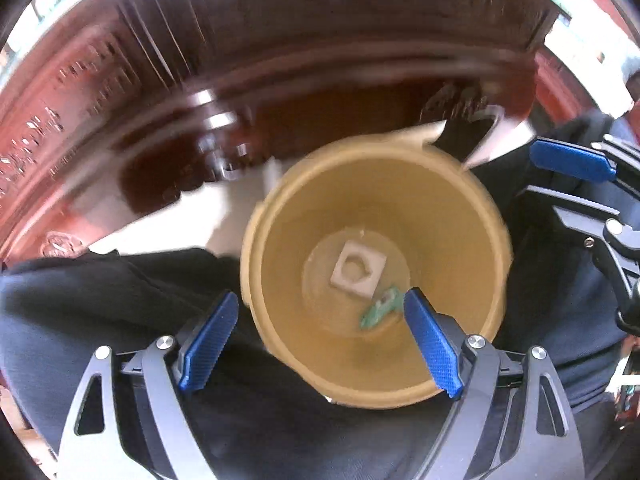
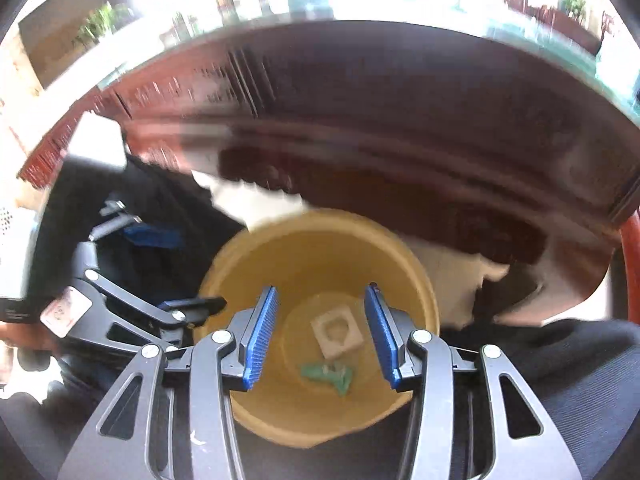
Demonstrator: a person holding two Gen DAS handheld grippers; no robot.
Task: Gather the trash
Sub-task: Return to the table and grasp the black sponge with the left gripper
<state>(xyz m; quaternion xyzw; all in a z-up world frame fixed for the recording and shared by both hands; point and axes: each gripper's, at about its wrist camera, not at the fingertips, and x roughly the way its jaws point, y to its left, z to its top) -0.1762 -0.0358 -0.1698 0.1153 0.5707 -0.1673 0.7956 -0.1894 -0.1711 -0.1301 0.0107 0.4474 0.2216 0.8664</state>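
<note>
A tan round bin (image 1: 472,216) stands on the floor below me, seen from above in both views (image 2: 416,280). On its bottom lie a white square piece with a round hole (image 1: 358,271) (image 2: 337,332) and a small green scrap (image 1: 378,309) (image 2: 329,374). My left gripper (image 1: 320,340) is open and empty, with its right finger over the bin's rim. My right gripper (image 2: 322,342) is open and empty above the bin's mouth. The right gripper (image 1: 576,162) also shows at the right edge of the left wrist view; the left gripper (image 2: 152,236) shows at the left of the right wrist view.
A dark red-brown wooden table or cabinet (image 1: 280,40) (image 2: 400,112) curves behind the bin. Dark clothing of the person (image 1: 100,304) (image 2: 580,360) lies on both sides of the bin. Pale floor (image 1: 224,208) shows beside the bin. Both views are motion-blurred.
</note>
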